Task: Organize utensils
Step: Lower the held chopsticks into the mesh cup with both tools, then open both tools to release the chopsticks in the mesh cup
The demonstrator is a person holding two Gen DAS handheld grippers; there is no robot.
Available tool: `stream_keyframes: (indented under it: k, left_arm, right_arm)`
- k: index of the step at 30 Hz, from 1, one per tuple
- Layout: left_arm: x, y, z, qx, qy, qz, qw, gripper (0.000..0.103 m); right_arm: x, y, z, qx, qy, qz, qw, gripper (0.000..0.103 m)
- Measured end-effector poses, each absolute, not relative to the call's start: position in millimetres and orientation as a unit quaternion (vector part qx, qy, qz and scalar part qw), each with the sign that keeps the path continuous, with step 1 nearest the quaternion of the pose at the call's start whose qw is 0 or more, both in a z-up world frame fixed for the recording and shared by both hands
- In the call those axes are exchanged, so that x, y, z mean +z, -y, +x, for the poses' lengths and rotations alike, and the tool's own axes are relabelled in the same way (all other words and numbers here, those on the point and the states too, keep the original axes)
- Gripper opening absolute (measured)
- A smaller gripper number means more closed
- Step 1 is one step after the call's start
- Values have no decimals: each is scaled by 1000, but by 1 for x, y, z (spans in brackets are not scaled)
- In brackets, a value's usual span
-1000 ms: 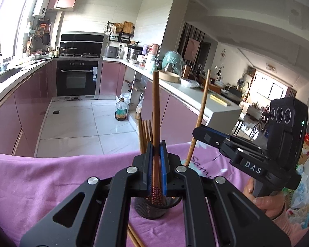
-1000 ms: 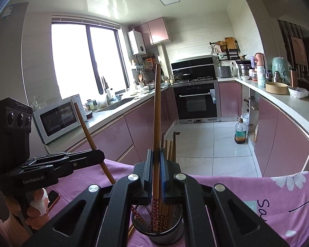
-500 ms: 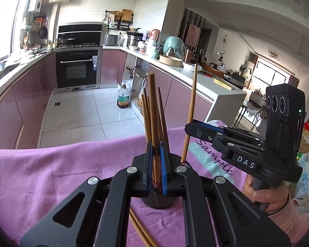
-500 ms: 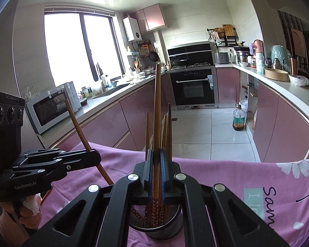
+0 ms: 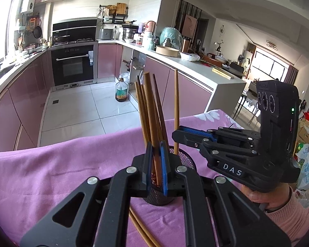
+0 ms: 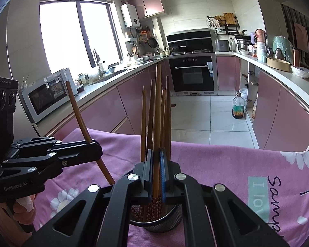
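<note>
A black mesh utensil cup [image 6: 156, 222] stands on the purple cloth and holds several wooden chopsticks [image 6: 166, 111]. It also shows in the left wrist view [image 5: 184, 159]. My left gripper [image 5: 156, 164] is shut on one brown chopstick [image 5: 150, 111], upright over the cup. From the right wrist view this left gripper [image 6: 96, 150] holds its chopstick [image 6: 78, 115] tilted, lower end at the cup's rim. My right gripper [image 6: 156, 175] is shut on another chopstick [image 6: 157, 103], its patterned end inside the cup. In the left wrist view the right gripper [image 5: 175, 134] holds that chopstick [image 5: 176, 103] upright.
Two loose chopsticks [image 5: 141, 229] lie on the purple flowered cloth [image 5: 51, 164] beside the cup, under my left gripper. Behind the table are pink kitchen cabinets, an oven [image 6: 192, 76], a microwave [image 6: 45, 96] and an oil bottle [image 6: 238, 107] on the floor.
Both grippers have moved down with their chopsticks towards the cup. The chopstick ends now sit lower, in or at the cup.
</note>
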State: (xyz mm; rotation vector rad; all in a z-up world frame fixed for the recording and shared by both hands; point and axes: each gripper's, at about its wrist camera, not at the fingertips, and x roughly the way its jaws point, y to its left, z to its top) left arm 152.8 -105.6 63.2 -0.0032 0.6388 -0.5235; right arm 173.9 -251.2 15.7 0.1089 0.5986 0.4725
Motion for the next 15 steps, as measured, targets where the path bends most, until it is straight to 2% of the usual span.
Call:
stream_keyframes:
  k: [15]
  left_arm:
    - [55, 113, 190, -245, -327, 3, 913, 9]
  right_arm:
    - [10, 253, 184, 221, -303, 63, 925, 6]
